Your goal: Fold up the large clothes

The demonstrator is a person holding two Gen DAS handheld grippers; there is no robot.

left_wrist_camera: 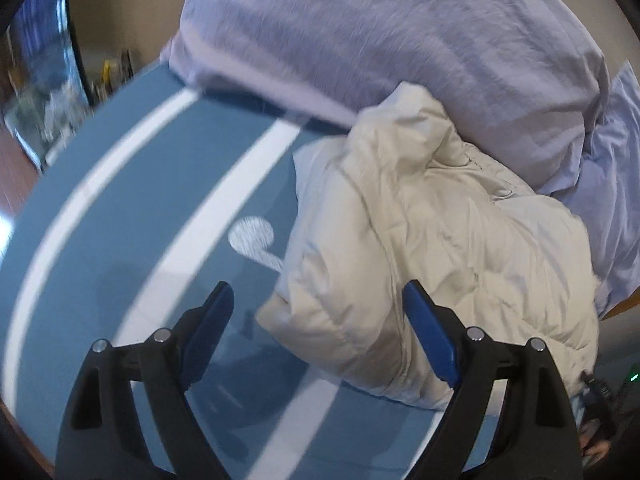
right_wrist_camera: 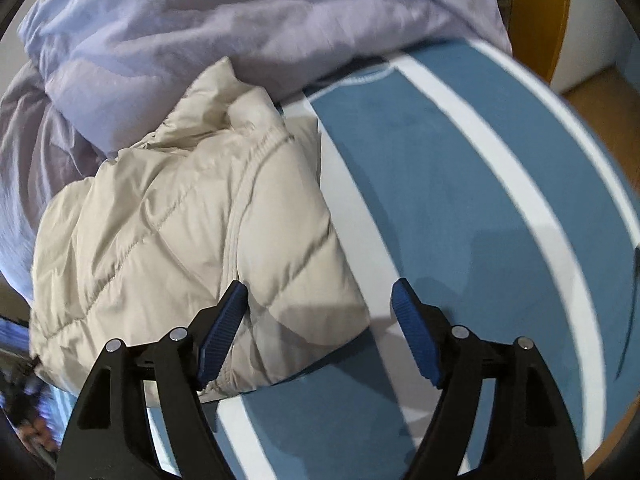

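Observation:
A cream quilted puffer jacket (left_wrist_camera: 420, 232) lies bunched and folded on a blue bed cover with white stripes (left_wrist_camera: 132, 208). It also shows in the right wrist view (right_wrist_camera: 172, 232). My left gripper (left_wrist_camera: 318, 300) is open, its jaws wide apart over the jacket's near left corner, holding nothing. My right gripper (right_wrist_camera: 320, 296) is open above the jacket's near right corner, its left pad (right_wrist_camera: 224, 332) over the cloth, holding nothing.
A crumpled lilac duvet (left_wrist_camera: 380, 32) lies piled behind the jacket, also in the right wrist view (right_wrist_camera: 200, 28). The blue striped cover (right_wrist_camera: 480, 208) stretches to the bed's edge, with wooden floor (right_wrist_camera: 600, 96) beyond. Clutter stands far left (left_wrist_camera: 40, 80).

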